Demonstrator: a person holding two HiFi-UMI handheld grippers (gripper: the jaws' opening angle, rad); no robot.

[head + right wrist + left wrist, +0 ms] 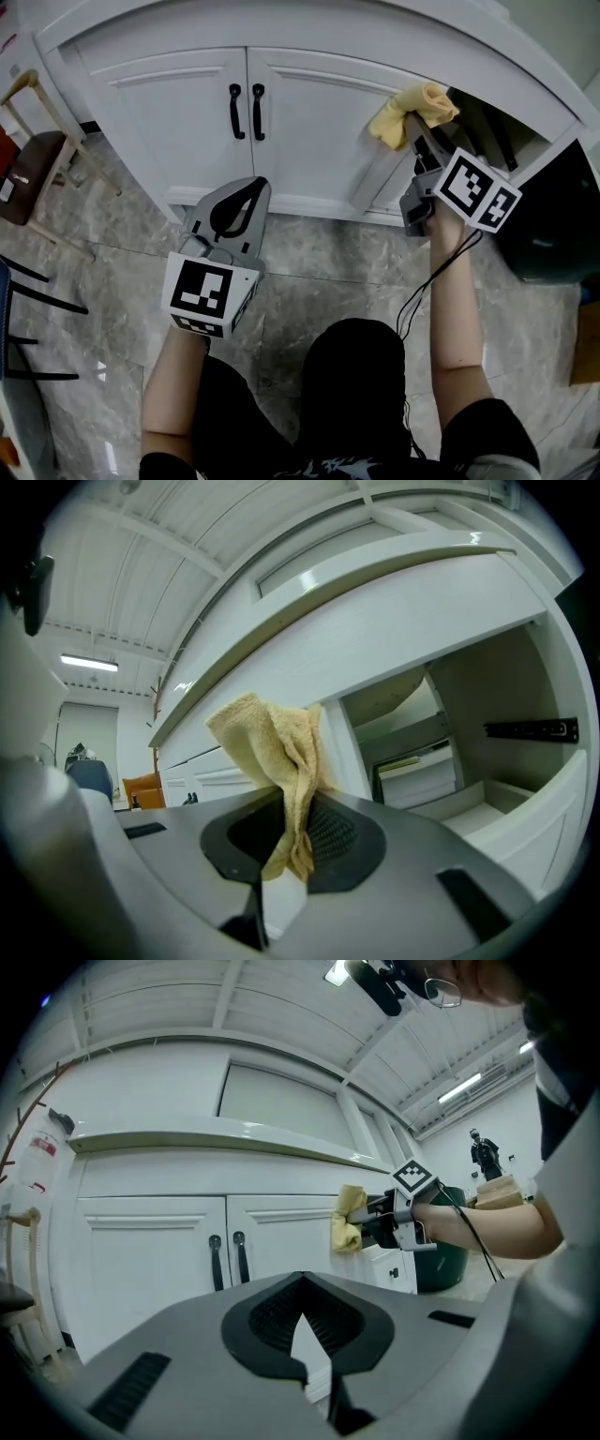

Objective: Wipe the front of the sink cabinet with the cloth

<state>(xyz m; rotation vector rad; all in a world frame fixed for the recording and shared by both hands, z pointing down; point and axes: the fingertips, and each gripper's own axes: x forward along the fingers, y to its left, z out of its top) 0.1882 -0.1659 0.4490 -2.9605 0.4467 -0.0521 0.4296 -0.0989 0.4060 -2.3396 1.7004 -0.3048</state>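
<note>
1. Left gripper (249, 187) hangs low, jaws closed on nothing.
2. Right gripper (412, 141) pinches the yellow cloth (412, 111), which pokes out past its jaws against the sink cabinet (309, 141) door.
3. It looks soft, light and floppy; best pinched at a bunched fold.

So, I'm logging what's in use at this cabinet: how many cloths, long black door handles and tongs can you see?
Cloth: 1
Long black door handles: 2
Tongs: 2, the left tongs shut and empty, the right tongs shut on the cloth
Total: 5
</note>
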